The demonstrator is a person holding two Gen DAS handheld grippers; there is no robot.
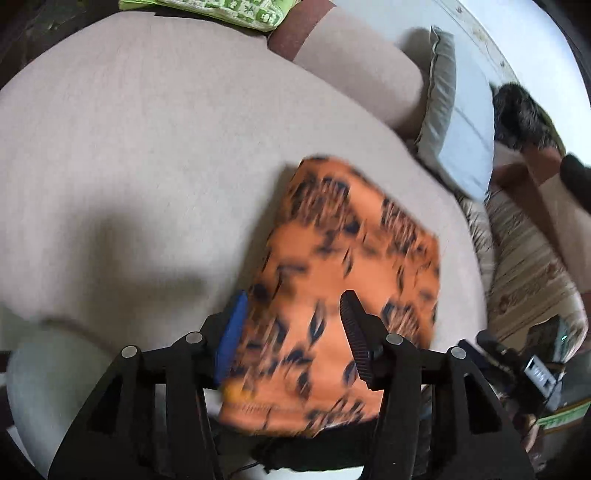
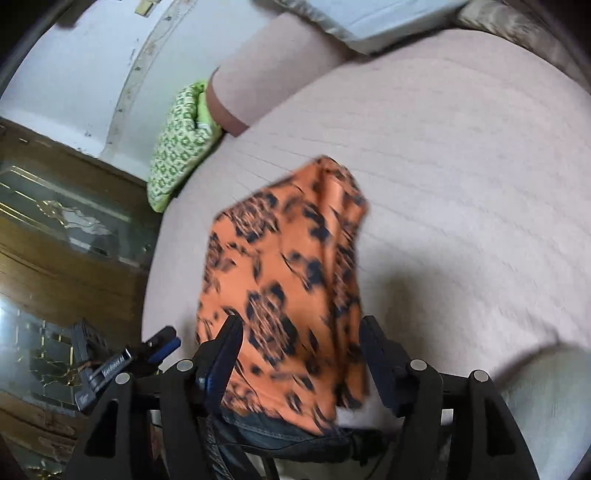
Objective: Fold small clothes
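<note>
A folded orange garment with a dark floral print [image 1: 343,266] lies on the beige bed cover [image 1: 147,166]. It also shows in the right wrist view [image 2: 288,280], where the cover [image 2: 461,177] runs to the right. My left gripper [image 1: 295,314] is open, its fingers wide apart above the garment's near end. My right gripper [image 2: 301,343] is open too, straddling the garment's near edge without gripping it. Both views are blurred by motion. A dark denim item [image 2: 273,432] lies under the garment's near edge.
A green patterned folded cloth [image 2: 177,147] lies at the bed's far corner and shows in the left view [image 1: 218,11]. A grey pillow [image 1: 454,122] and a beige bolster [image 1: 354,62] lie at the bed's side. A wooden cabinet with glass [image 2: 55,229] stands beside the bed.
</note>
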